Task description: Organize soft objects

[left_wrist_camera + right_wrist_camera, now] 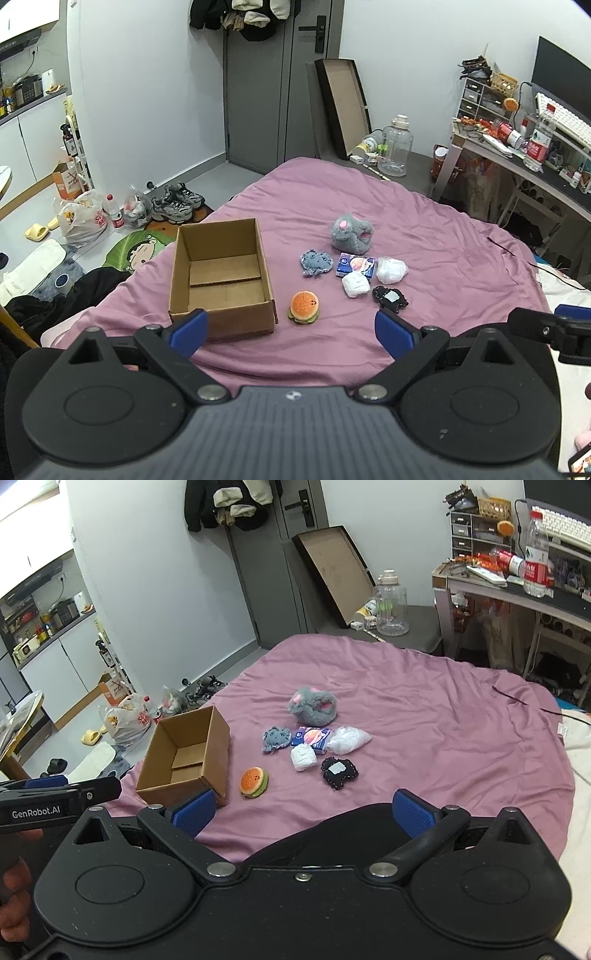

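Left hand-held gripper (291, 332) was spread wide, empty, hovering over the near edge of the bed (443, 229). Right hand-held gripper (303, 812) was also wide and empty, just beside it. Both looked staged for a first pick; nothing was packed yet.

In the left wrist view, the cardboard box (221, 284) sat at 11 o'clock from the left gripper, open top up, inside bare, likely the drop spot for the soft things. The burger toy (304, 307) lay at 12 o'clock, closest to the fingers and just beside the box's right wall, so probably the easiest first grab.

Farther out at 1 o'clock was a tight cluster: black frilly pad (390, 298), white wad (355, 285), a second white wad (391, 270), a blue-and-pink packet (356, 266) touching both wads, and a small grey plush (316, 262) at the cluster's left. Beyond them was the big grey plush (351, 232), farthest of the lot.

All were loose on the pink sheet, laid out right of the box, likely so either gripper could reach in from the near side. Items packed close together could snag a neighbour when pinched.
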Demonstrator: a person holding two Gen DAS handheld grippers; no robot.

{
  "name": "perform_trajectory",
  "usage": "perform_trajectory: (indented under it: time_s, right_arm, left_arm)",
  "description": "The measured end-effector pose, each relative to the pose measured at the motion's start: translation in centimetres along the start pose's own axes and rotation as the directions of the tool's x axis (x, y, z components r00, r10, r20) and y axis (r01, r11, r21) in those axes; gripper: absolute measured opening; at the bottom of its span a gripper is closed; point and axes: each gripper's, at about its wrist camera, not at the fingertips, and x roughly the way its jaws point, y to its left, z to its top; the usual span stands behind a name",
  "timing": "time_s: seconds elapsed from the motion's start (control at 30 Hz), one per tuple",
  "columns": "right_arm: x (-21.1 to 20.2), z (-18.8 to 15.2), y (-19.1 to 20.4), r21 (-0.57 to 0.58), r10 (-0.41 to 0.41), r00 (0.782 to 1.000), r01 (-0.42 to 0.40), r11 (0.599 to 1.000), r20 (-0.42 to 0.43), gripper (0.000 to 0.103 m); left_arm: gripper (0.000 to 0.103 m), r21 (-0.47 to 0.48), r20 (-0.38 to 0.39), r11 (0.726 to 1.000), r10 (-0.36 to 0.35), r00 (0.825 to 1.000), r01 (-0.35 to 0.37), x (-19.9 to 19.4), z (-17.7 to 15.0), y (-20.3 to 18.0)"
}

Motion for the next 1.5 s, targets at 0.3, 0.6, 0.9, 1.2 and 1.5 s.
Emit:
perform_trajectory:
  time_s: [0.3, 0.6, 0.9, 1.2, 1.5]
  right_arm:
    - [2.8, 0.6, -2.0, 0.023, 0.043, 0.998, -0.042, 0.999, -0.038, 0.103]
    - [6.6, 0.9, -4.9, 0.084, 0.033, 0.996, -0.026, 0.996, -0.084, 0.103]
    - [11.0, 1.7, -6.9, 0.124, 0.030, 0.991, -0.014, 0.992, -0.128, 0.103]
    - [15.2, 2.6, -7.8, 0.182, 0.057, 0.981, -0.022, 0.983, -0.187, 0.101]
    - [19.7, 3.3, -8.2, 0.232, 0.091, 0.961, -0.029, 0.972, -0.262, 0.095]
  left_arm:
    - [0.096, -0.002, -0.023, 1.000, 0.020, 1.000, -0.020, 3.5, 0.5, -1.4]
    - [0.096, 0.031, -0.032, 0.999, 0.026, 0.999, -0.025, 7.2, 0.7, -3.6]
    - [0.093, 0.036, -0.083, 0.999, 0.030, 0.996, -0.027, 12.1, 1.3, -4.7]
    - [0.090, 0.026, -0.153, 0.999, 0.040, 0.987, -0.036, 16.9, 1.5, -4.7]
    - [0.079, 0.023, -0.237, 0.998, 0.059, 0.970, -0.055, 21.7, 0.9, -4.8]
